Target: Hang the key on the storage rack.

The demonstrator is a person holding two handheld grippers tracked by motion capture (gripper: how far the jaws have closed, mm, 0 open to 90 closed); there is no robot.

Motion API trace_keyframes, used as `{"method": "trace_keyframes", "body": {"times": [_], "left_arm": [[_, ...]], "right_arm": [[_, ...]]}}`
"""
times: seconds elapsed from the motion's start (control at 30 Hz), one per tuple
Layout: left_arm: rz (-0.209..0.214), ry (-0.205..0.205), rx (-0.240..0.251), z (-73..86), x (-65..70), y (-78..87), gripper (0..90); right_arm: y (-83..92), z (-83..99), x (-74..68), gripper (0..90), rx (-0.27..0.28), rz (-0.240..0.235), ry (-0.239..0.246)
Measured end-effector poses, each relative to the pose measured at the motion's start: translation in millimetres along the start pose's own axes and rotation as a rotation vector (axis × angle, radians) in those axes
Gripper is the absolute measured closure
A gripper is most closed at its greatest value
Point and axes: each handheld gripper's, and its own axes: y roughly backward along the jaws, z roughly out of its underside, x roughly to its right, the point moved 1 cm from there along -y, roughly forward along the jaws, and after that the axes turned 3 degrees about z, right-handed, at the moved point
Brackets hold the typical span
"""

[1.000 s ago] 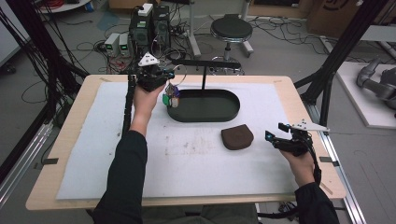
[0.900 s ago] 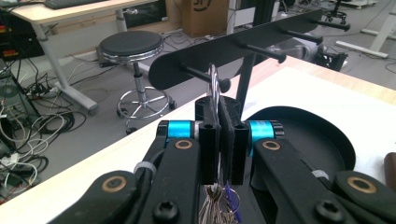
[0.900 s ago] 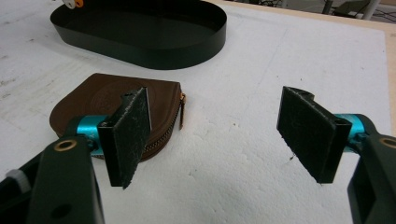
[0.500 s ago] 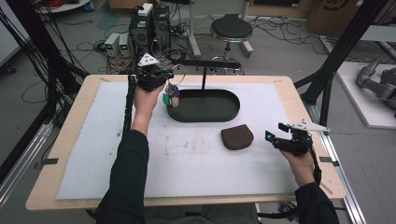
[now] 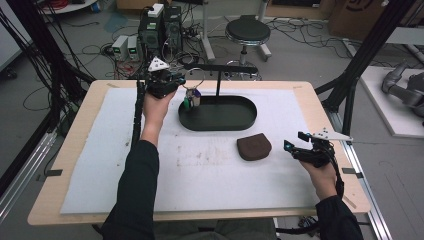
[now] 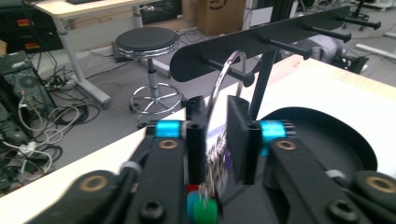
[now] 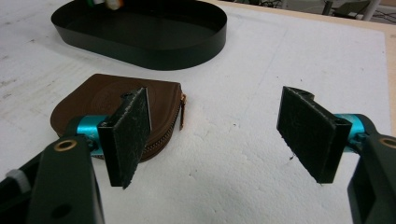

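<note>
High view first, going left to right: the left gripper (image 5: 186,89) is held up at the left end of the black metal hook rack (image 5: 220,69), where a silver key ring with a bunch of keys and coloured tags (image 5: 191,96) is hung on the end peg. That spot makes sense, since the rack is stood on a black oval metal tray (image 5: 218,114) at the back of the bench (image 5: 65,165), so anything dropped would be caught by the tray.

Left gripper view gives the closer look: the ring (image 6: 223,74) is looped over the peg, and the keys are dangling in the gap between the two pads (image 6: 195,140). The jaws have just been opening, and a bit of daylight can be seen on both sides of the keys, so the bunch looks let go and carried by the peg alone, not by the gripper.

Further right, a brown leather zip pouch (image 5: 254,146) is lying flat on the white mat (image 5: 90,150), near the tray but not touching it. It's probably parked there within easy reach of the other hand.

Far right, the right gripper (image 5: 292,147) is held low beside the pouch with its jaws spread wide and nothing between them. Right gripper view shows the pouch (image 7: 100,105) partly behind one pad (image 7: 126,135), so it's lined up but not grabbed.
</note>
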Motion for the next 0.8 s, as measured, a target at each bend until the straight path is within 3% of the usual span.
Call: {"method": "trace_keyframes", "body": {"times": [0.13, 0.2, 0.27, 0.47, 0.57, 0.8], "left_arm": [[-0.036, -0.033, -0.015, -0.7, 5.2, 8.0, 54.1], [-0.051, -0.065, -0.010, 0.6, 9.2, 13.1, 49.0], [-0.034, -0.092, -0.004, 3.7, 12.6, 20.0, 44.7], [0.034, -0.079, 0.033, 21.1, 21.0, 44.9, 38.9], [0.069, -0.072, 0.029, 29.1, 24.8, 59.5, 37.1], [0.110, -0.082, 0.030, 50.5, 35.8, 97.8, 33.3]], "right_arm": [[-0.8, 0.0, -0.2, 26.5, -0.001, -0.001, 0.000], [-1.2, -0.1, -0.5, 26.5, 0.001, 0.001, 0.004], [-1.6, -0.1, -0.6, 26.5, -0.001, 0.001, 0.006], [-4.7, -0.2, -1.8, 26.5, -0.008, 0.004, 0.007], [-5.1, -0.2, -2.1, 26.5, -0.009, 0.006, 0.004], [-5.6, -0.5, -2.9, 26.5, -0.009, 0.015, 0.006]]}}
